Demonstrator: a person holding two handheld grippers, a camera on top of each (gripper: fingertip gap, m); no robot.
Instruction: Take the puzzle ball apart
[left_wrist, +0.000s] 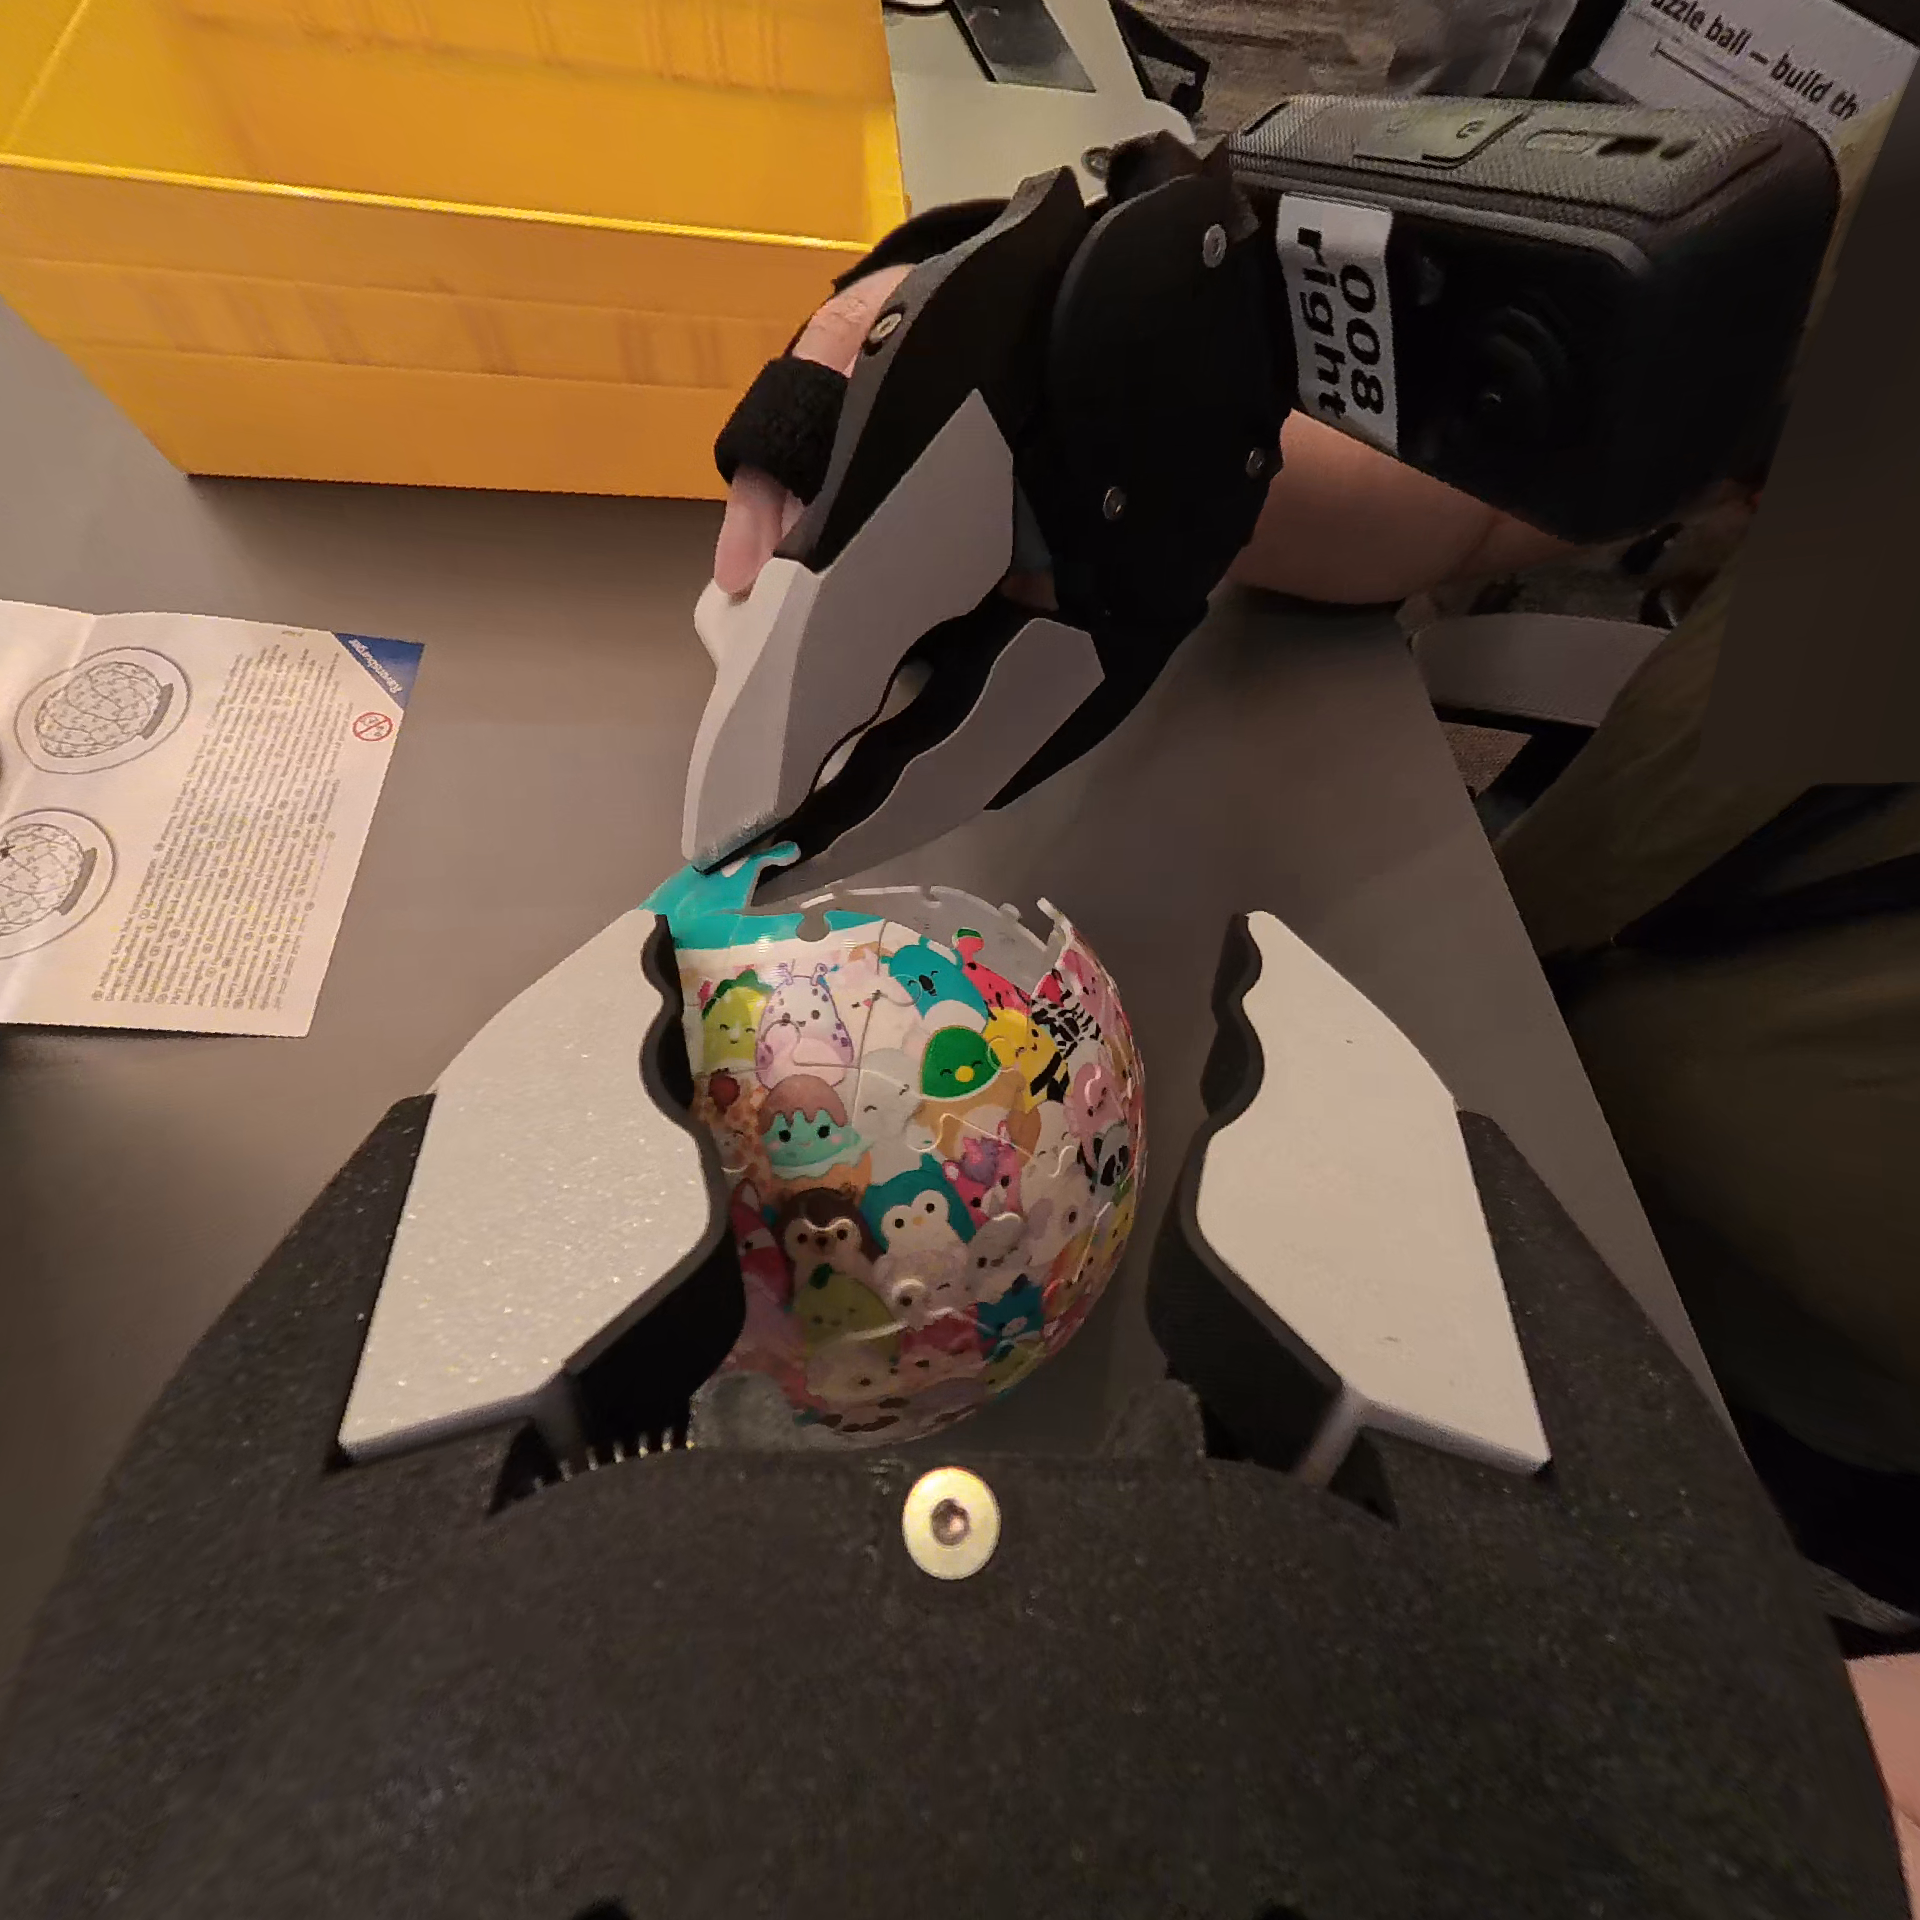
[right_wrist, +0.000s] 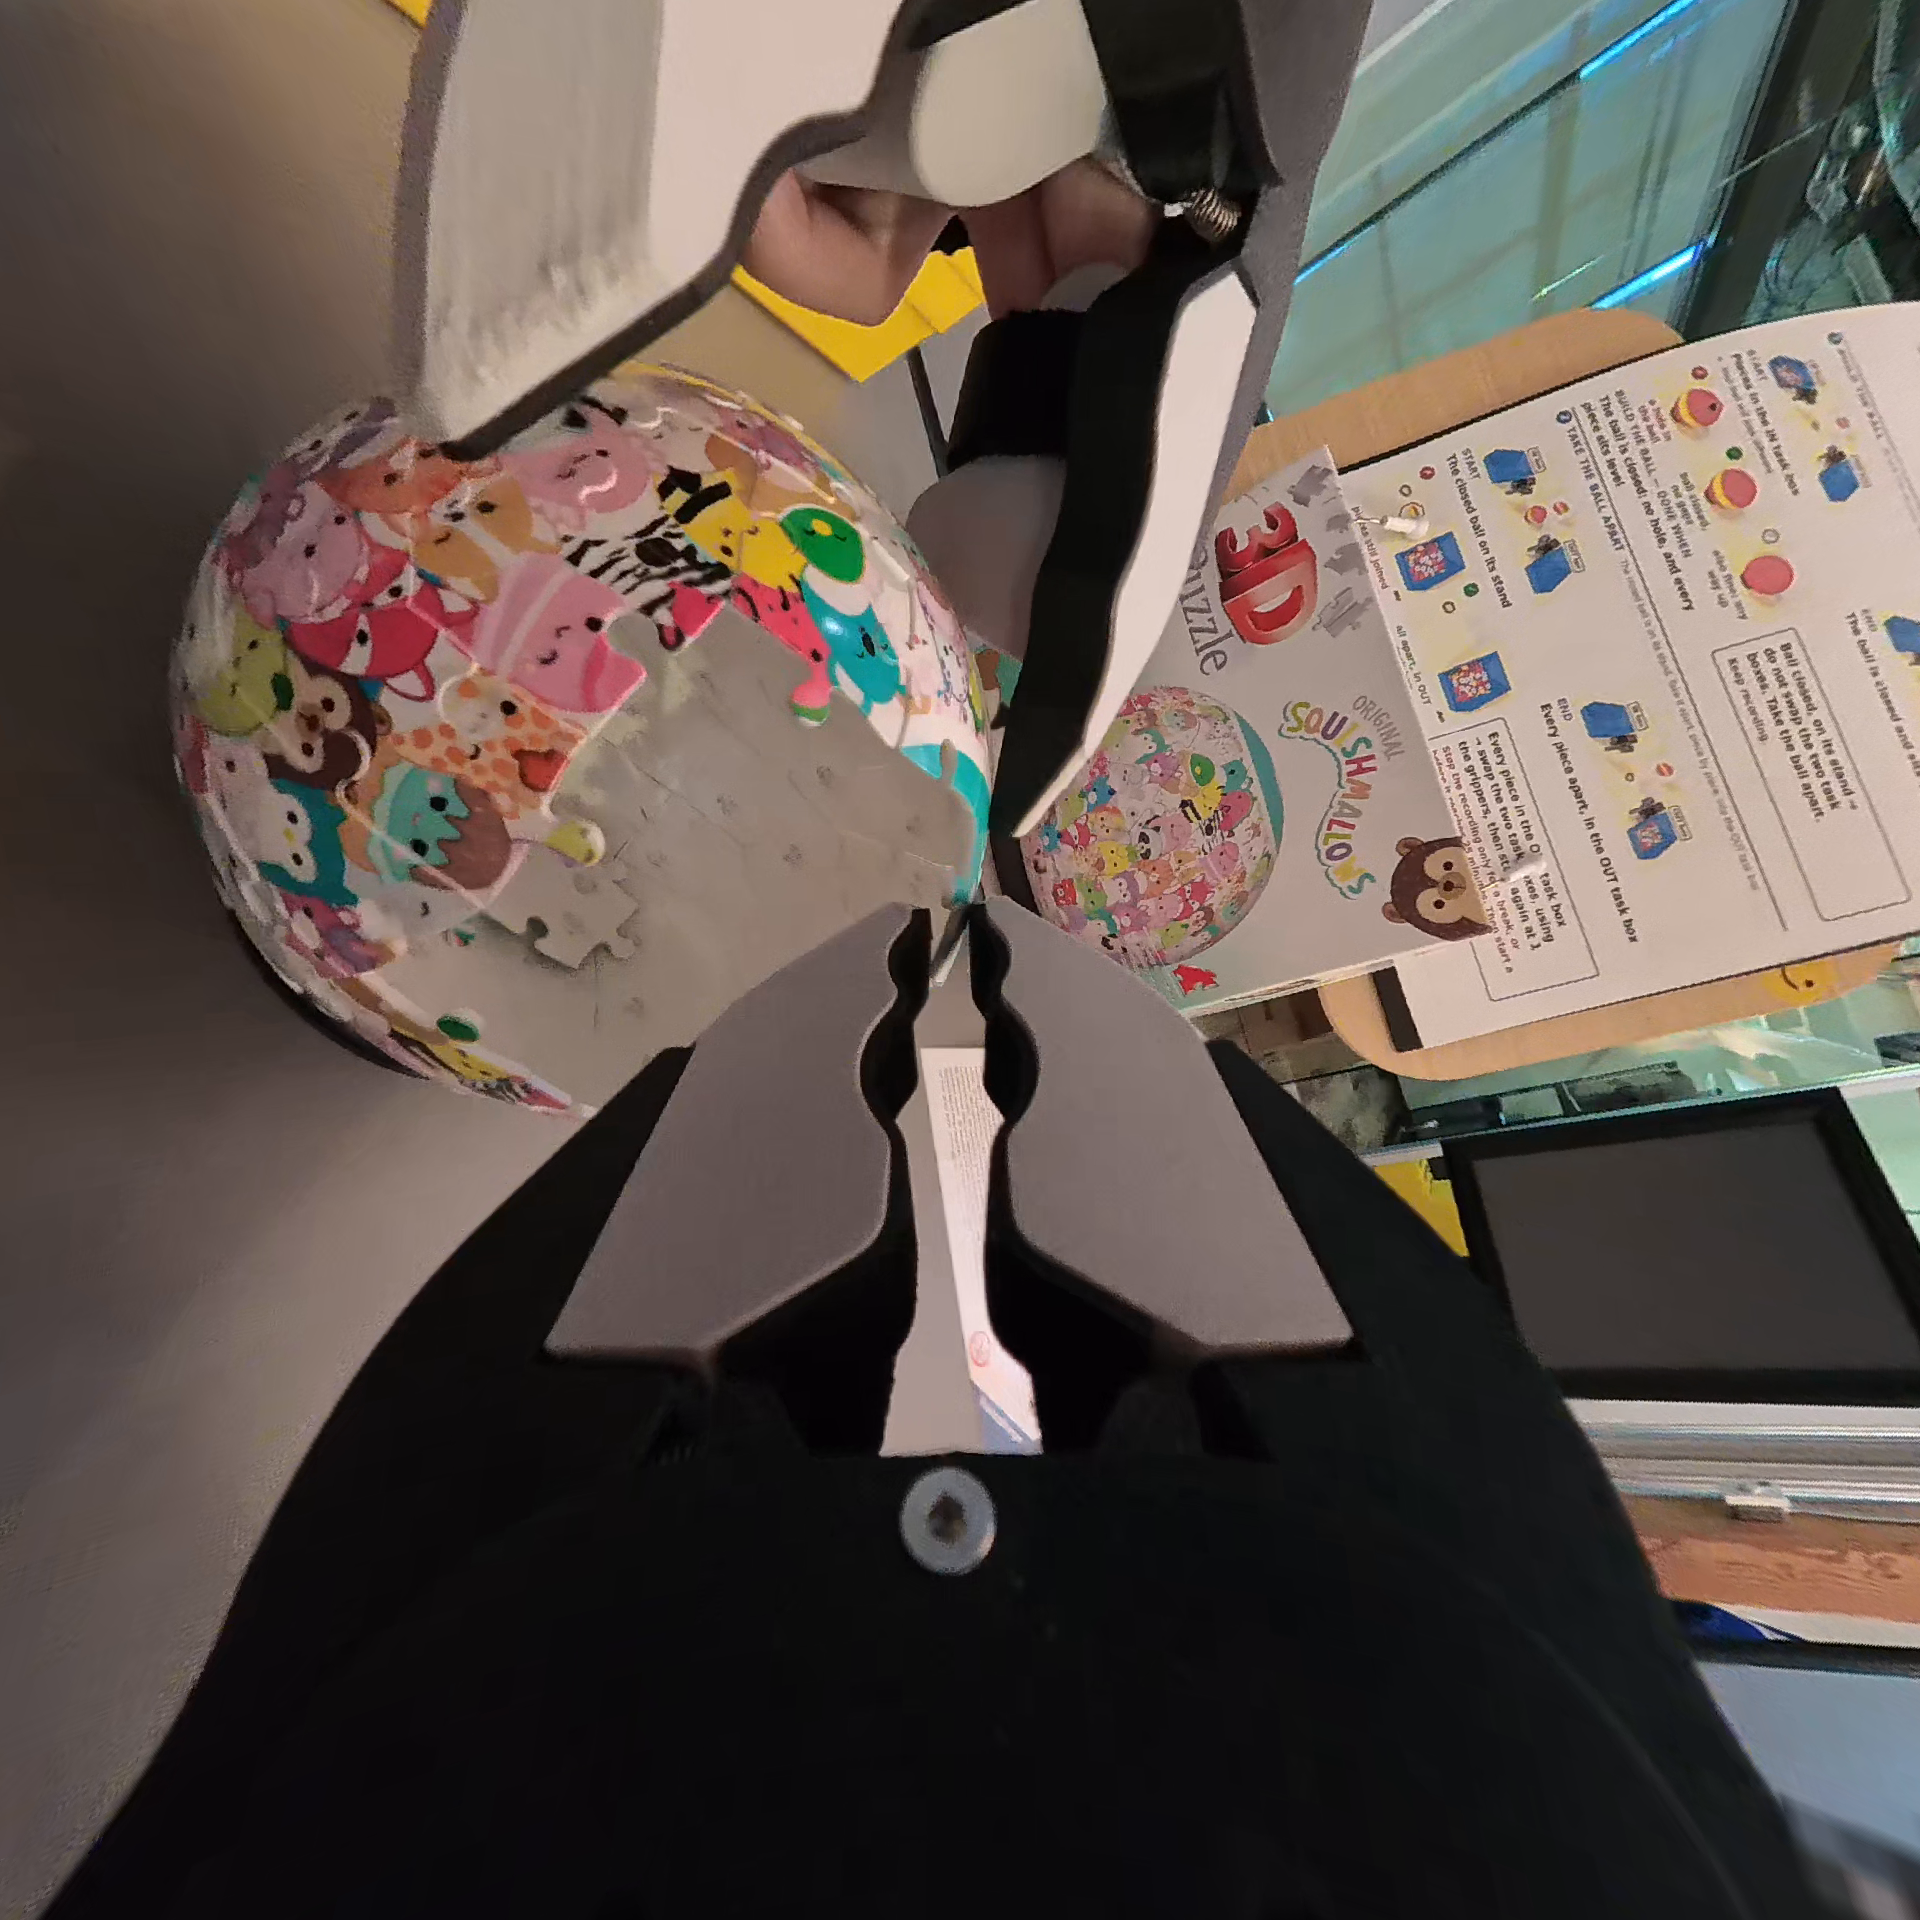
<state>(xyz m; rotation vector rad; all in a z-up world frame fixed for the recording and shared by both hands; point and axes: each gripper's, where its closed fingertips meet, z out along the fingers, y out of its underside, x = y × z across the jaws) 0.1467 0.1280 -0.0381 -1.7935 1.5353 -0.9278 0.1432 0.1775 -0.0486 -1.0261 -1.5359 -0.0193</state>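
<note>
**Ball open at the top, one teal piece pinched**

Ball sits on the dark table, between the spread fingers of the left gripper; its left finger touches the ball, the right stands apart. The yellow box behind shows no contents in its visible part. A leaflet lies to the left. The right gripper is clamped on a teal piece at the ball's rim. Only the right wrist view shows the grey inside of the ball, the puzzle carton and an instruction sheet.
</note>
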